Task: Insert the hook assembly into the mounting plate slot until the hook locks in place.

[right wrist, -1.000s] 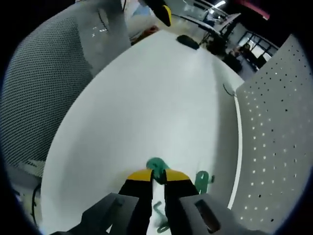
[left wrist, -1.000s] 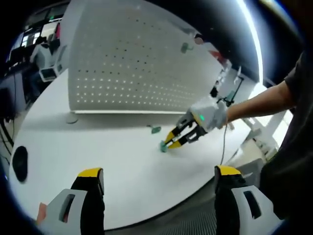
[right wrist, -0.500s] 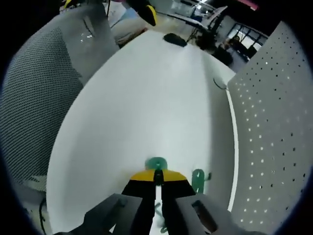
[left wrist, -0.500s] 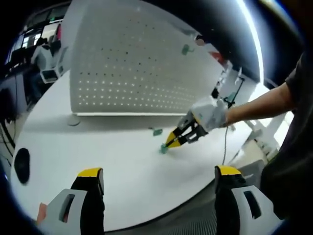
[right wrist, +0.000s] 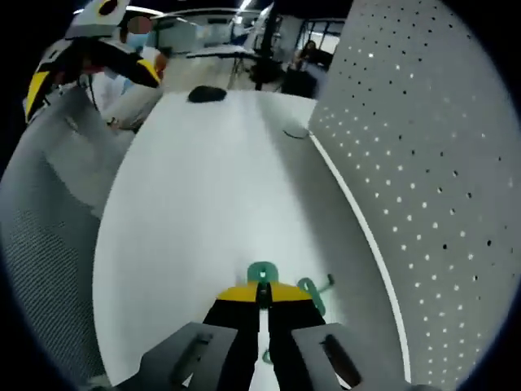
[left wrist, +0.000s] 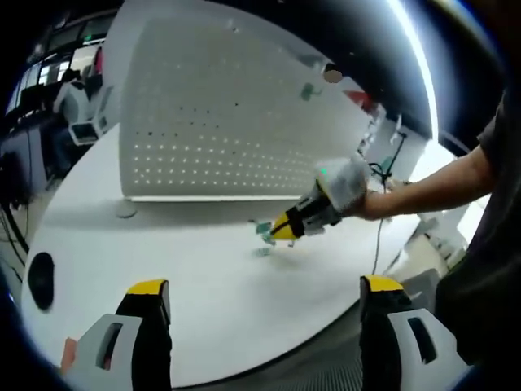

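Green hook (right wrist: 262,272) pinched between the yellow-tipped jaws of the right gripper (right wrist: 262,295), round end poking out just past the tips. Clamped tight on it, jaws nearly meeting. Seen from the left gripper view, same hook (left wrist: 265,231) at the nose of the right gripper (left wrist: 286,227), apparently lifted just clear of the white table (left wrist: 203,277), with a faint shadow below. Second green hook piece (right wrist: 312,292) lying on the table just beside the jaws, on the side nearer the board. White perforated mounting plate (left wrist: 220,114) standing upright along the table's far side (another green hook (left wrist: 308,90) already hanging high on it). Left gripper (left wrist: 260,314) held low at the near table edge, jaws spread wide, gripping nothing. Dark round object (left wrist: 40,279) resting on the table, well apart.
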`<state>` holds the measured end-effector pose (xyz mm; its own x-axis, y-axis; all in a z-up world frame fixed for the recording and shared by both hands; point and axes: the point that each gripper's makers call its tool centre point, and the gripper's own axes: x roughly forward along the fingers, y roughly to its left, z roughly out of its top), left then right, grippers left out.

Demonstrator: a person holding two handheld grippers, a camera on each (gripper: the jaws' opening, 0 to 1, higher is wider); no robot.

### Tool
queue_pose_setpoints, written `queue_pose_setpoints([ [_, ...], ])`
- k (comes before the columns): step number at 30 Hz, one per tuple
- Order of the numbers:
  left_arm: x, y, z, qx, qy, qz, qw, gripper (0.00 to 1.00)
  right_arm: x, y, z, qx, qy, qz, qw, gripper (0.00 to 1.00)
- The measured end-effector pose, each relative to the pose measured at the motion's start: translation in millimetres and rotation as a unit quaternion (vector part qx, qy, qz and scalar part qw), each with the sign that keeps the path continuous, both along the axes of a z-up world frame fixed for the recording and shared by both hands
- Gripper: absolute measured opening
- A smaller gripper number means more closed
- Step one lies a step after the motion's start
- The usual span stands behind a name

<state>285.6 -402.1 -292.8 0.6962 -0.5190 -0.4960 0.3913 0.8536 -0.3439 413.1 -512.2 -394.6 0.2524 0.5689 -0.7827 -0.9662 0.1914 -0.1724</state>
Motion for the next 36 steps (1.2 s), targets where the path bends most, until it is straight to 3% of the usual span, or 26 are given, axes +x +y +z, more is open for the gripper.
queue_pose_setpoints([
  [12,0.3,-5,9.5,0.007,-0.015,-0.011,0.9998,0.99,-1,0,5.1,0.011,0.002,-0.048,0.9988,0.0],
  [19,4.3,-9,20.6,0.007,-0.029,-0.016,0.9994,0.99,2,4,15.8,0.037,0.005,-0.081,0.9961,0.0],
  [24,7.3,-9,26.2,0.01,-0.042,-0.017,0.9989,0.99,10,5,31.1,0.088,0.011,-0.138,0.9865,0.0],
  [31,12.8,-10,30.8,0.014,-0.046,-0.019,0.9986,0.97,10,0,49.2,0.118,0.005,-0.165,0.9792,0.0],
  [36,20.3,-8,36.3,0.019,-0.054,-0.015,0.9982,0.94,13,-2,74.2,0.154,-0.008,-0.183,0.9708,0.0],
])
